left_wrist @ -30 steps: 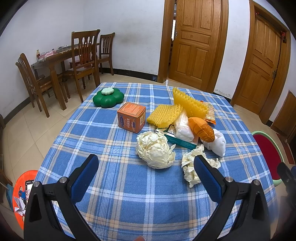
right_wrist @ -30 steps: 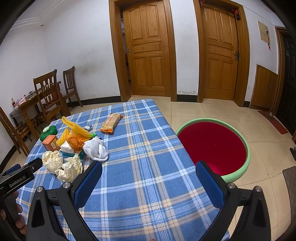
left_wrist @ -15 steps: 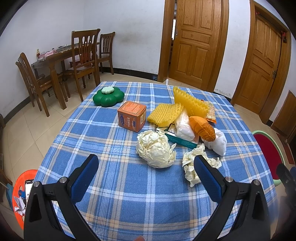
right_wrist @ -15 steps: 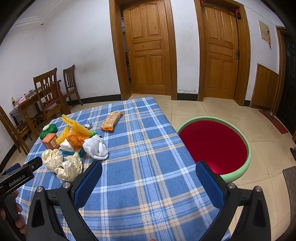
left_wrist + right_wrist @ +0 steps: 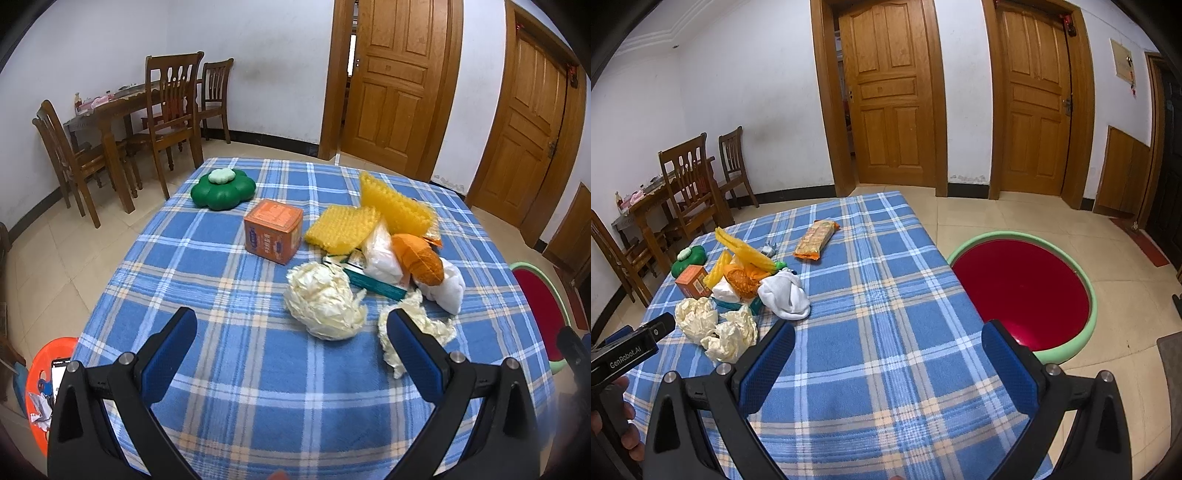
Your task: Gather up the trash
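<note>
Nothing grabbed yet, I'm just lining up. Left gripper (image 5: pixel 288 328) and right gripper (image 5: pixel 886 341) are both spread wide, holding nothing. Crumpled paper wad (image 5: pixel 323 306) sits just ahead of the left one, so next I push forward and pinch it.

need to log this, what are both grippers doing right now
left gripper: open, holding nothing, above the tablecloth.
right gripper: open, holding nothing.
</note>
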